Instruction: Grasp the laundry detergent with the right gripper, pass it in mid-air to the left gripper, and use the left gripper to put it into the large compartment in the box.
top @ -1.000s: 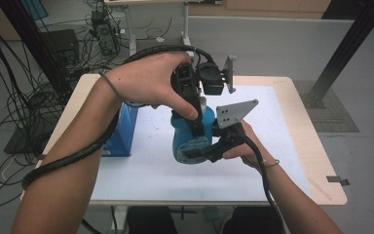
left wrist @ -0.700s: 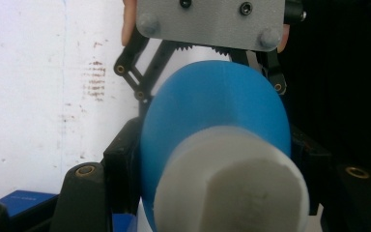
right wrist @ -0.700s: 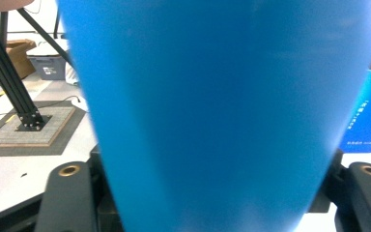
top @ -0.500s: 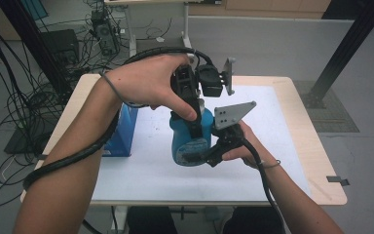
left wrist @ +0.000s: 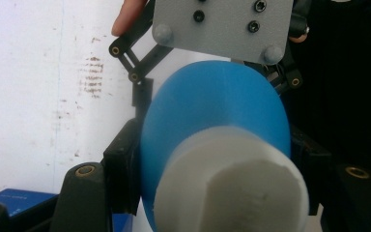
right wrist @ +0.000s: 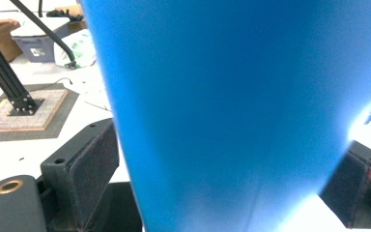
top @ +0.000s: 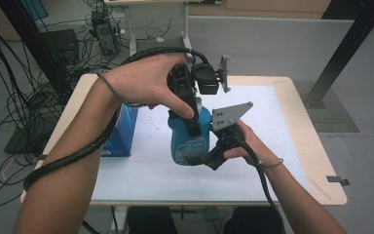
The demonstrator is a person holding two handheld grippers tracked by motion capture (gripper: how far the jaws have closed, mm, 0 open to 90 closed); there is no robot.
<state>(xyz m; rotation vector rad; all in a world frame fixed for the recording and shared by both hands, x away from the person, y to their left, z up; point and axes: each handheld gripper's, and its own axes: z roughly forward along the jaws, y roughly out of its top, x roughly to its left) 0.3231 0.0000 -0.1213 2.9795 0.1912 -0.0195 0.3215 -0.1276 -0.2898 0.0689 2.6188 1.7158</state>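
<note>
blue bottle (top: 189,139) upright, between both grippers | left gripper (top: 190,127) clamps its white cap (left wrist: 232,186) from above | right gripper (top: 202,158) squeezes the body | smooth, likely slippery plastic (weight unclear); hold low, twist cap

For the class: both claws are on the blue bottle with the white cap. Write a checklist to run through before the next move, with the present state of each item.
1. Left claw around the neck, just below the white cap: ok, jaws sit on either side.
2. Right claw braces the blue bottle low on its body: ok, jaws on both sides.
3. Jaws pressing firmly: cannot tell.
4. Bottle upright: ok.
5. Bottle base resting on the table: cannot tell.
6. Blue box apart from the bottle: ok.
</note>
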